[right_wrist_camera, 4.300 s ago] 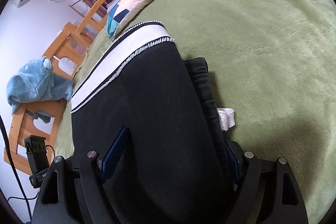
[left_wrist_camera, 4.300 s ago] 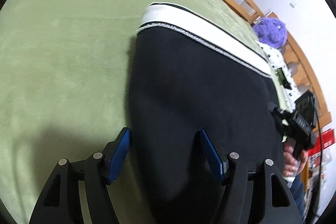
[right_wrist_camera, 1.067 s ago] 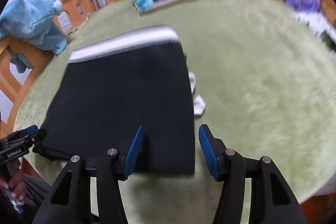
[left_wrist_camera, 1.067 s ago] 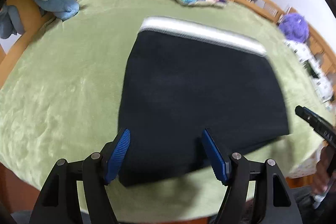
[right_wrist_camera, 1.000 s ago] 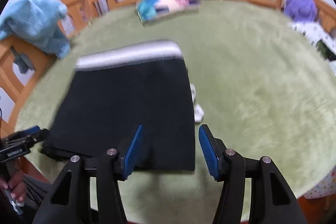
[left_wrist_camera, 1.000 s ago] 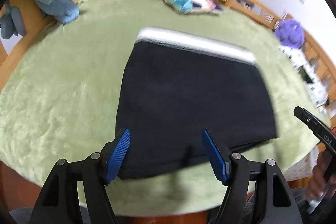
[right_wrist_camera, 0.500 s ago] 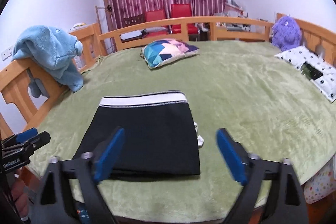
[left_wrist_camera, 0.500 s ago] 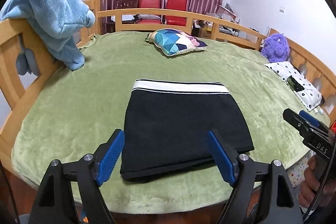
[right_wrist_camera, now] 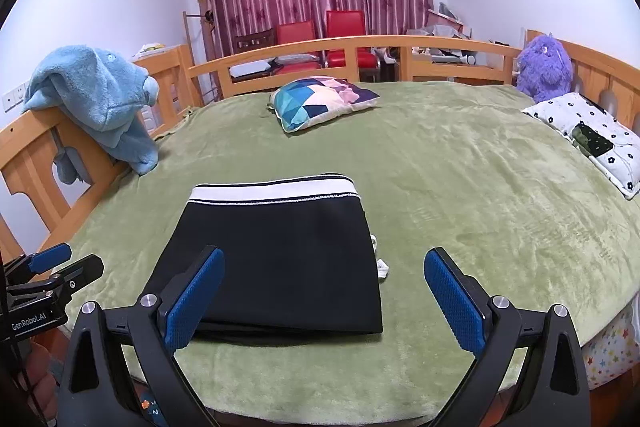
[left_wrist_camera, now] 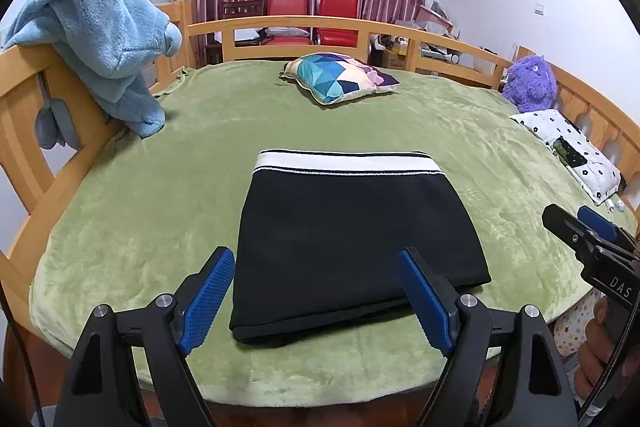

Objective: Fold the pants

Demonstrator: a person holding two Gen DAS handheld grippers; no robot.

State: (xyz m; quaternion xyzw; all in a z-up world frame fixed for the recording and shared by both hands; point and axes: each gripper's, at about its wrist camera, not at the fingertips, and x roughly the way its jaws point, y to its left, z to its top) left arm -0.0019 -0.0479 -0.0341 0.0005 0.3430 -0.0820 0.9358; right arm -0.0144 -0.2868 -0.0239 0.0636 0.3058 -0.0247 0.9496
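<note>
We find both the left tongs and right tongs now drawn back, jaws apart and empty, leaving the pants lying as a flat folded rectangle on the bed, so we judge the folding complete.

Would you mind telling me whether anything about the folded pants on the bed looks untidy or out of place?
Mostly neat: the pants lie folded flat on the green blanket. One oddity: a small white piece, perhaps a drawstring end or tag, pokes out from their right edge instead of being tucked in.
</note>
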